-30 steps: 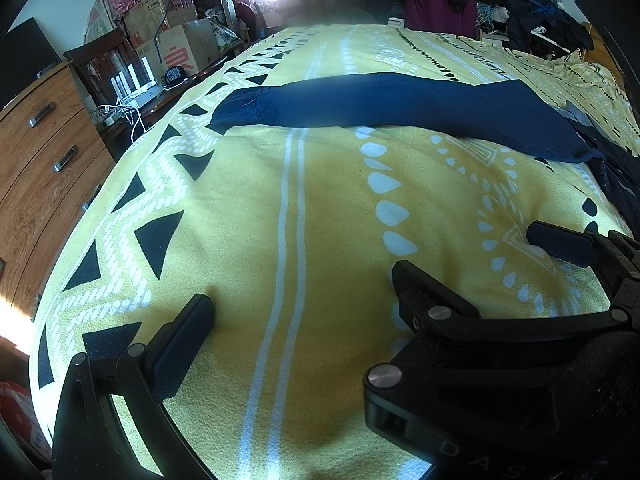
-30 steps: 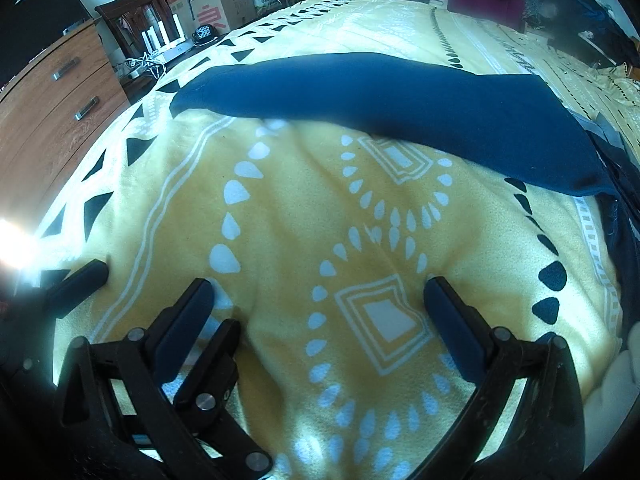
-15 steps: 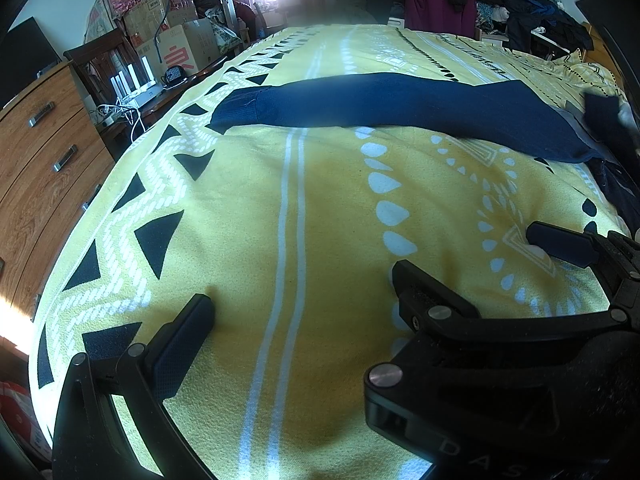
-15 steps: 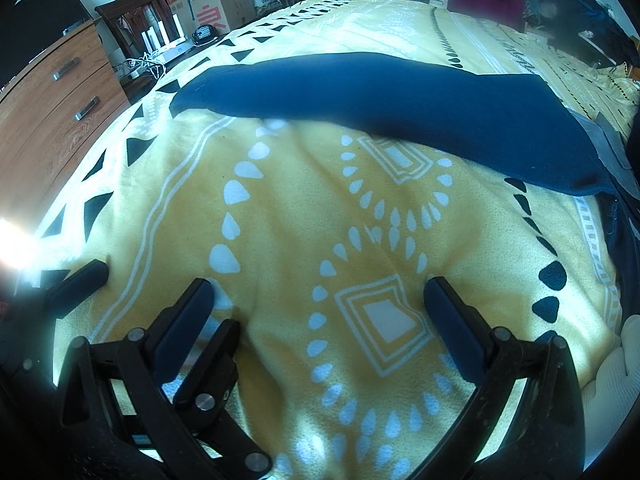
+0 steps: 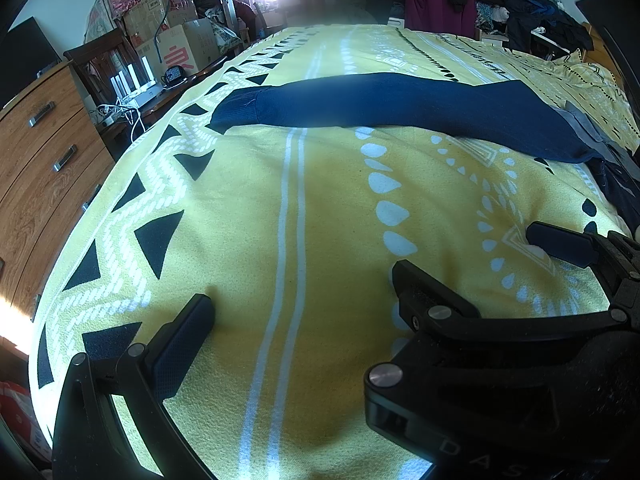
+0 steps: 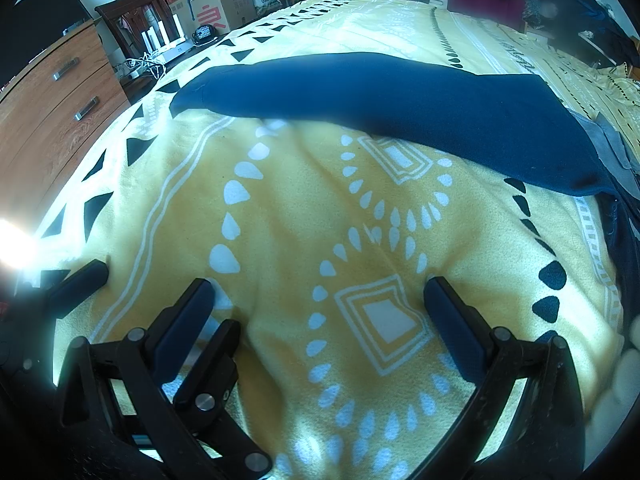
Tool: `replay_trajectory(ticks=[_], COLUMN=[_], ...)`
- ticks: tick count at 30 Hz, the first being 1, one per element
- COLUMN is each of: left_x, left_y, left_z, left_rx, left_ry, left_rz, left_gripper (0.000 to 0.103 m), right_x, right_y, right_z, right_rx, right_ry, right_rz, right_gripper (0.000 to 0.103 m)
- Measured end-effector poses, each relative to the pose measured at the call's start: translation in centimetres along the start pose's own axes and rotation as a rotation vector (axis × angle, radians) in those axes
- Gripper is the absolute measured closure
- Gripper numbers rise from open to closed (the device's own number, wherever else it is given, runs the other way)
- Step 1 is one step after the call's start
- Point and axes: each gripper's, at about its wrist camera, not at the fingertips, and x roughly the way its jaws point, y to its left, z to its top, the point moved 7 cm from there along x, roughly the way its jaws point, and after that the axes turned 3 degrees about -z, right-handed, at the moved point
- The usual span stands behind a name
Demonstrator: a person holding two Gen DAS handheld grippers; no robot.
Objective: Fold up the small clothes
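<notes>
Yellow patterned bedspread [image 5: 320, 208], navy garment [image 5: 400, 108], wooden dresser [image 5: 44, 152], cardboard boxes [image 5: 180, 46]

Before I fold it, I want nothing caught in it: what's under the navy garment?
The navy garment lies flat on the yellow blanket, which shows all around it. At its right end grey fabric sticks out beneath. Anything else underneath is covered.

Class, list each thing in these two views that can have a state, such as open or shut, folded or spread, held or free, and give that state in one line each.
left gripper: open, holding nothing, low over the blanket.
right gripper: open, holding nothing, low over the blanket.
navy garment: lying in a long narrow band across the bed, free of both grippers.
yellow patterned blanket: spread over the bed.
wooden dresser drawers: shut.
</notes>
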Motion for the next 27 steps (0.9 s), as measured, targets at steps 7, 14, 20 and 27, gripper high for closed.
replay_trajectory(ticks=[7, 14, 20, 27], left_x=[0.03, 0.04, -0.10, 0.15], left_y=[0.01, 0.02, 0.03, 0.01], left_z=[0.02, 0.02, -0.08, 0.08], left_rx=[0.000, 0.000, 0.000, 0.000], left_ry=[0.000, 0.000, 0.000, 0.000], left_rz=[0.000, 0.000, 0.000, 0.000], left_gripper=[0.000, 0.000, 0.000, 0.000], right_x=[-0.01, -0.02, 0.00, 0.00], right_y=[0.00, -0.01, -0.02, -0.03], right_z=[0.01, 0.01, 0.00, 0.01], right_rx=[0.000, 0.000, -0.001, -0.001], right_ry=[0.000, 0.000, 0.000, 0.000], right_rz=[0.000, 0.000, 0.000, 0.001], right_gripper=[0.000, 0.000, 0.000, 0.000])
